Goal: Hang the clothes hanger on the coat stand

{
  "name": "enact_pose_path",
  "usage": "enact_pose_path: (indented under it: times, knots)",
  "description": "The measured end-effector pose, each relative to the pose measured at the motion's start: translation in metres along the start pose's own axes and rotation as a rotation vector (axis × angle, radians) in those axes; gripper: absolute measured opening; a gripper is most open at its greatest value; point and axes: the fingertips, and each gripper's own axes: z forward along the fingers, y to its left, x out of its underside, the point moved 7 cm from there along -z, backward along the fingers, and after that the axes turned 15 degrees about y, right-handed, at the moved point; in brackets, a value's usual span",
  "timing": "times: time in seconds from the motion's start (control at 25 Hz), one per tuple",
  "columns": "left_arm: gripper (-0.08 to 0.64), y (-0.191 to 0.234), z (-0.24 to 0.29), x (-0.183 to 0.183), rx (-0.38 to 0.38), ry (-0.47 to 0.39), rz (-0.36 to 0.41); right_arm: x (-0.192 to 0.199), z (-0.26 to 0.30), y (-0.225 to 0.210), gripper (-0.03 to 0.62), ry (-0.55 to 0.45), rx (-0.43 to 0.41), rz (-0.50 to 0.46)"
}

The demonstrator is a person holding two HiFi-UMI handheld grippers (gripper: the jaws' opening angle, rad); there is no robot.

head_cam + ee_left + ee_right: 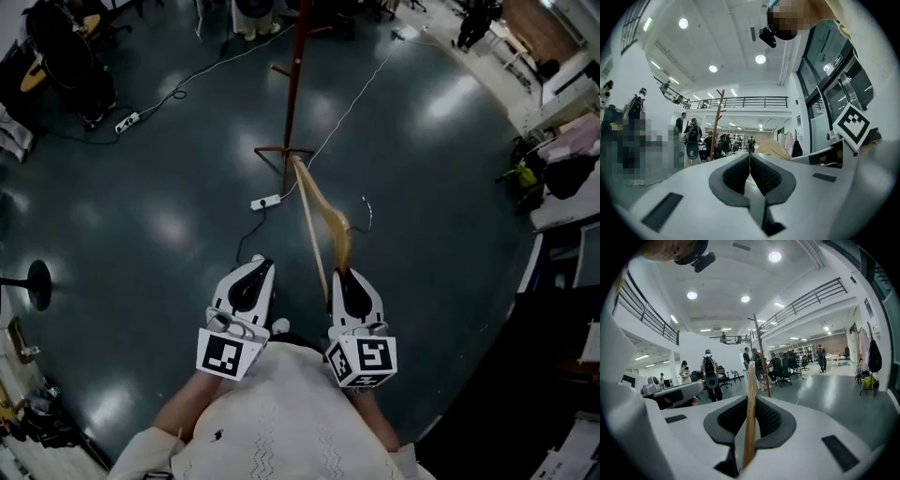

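My right gripper (346,273) is shut on a wooden clothes hanger (323,220), which reaches forward from its jaws with a metal hook (366,212) at the right. In the right gripper view the hanger (750,408) runs upright between the dark pads. The coat stand (292,84), a dark red pole with pegs and a base, rises ahead; it also shows as the coat stand (761,357) beyond the hanger and as the coat stand (718,123) in the left gripper view. My left gripper (249,271) is beside the right one, shut with nothing between its jaws (750,172).
A white power strip (265,202) and cables lie on the dark glossy floor near the stand's base. Another strip (127,122) lies at the far left. Desks, chairs and several people fill the room's edges. A round black stand base (37,283) is at the left.
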Motion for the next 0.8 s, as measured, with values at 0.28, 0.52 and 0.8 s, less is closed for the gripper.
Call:
enact_pose_path:
  times: [0.28, 0.52, 0.8]
  knots:
    - [0.012, 0.039, 0.045, -0.006, 0.004, 0.011, -0.007, -0.024, 0.044, -0.011, 0.067, -0.009, 0.027, 0.009]
    - [0.012, 0.069, 0.089, -0.018, 0.029, 0.008, 0.002, -0.04, 0.084, -0.025, 0.067, 0.008, 0.055, 0.041]
    - [0.012, 0.11, 0.147, -0.026, 0.046, 0.025, 0.009, -0.068, 0.14, -0.041, 0.067, 0.015, 0.08, 0.046]
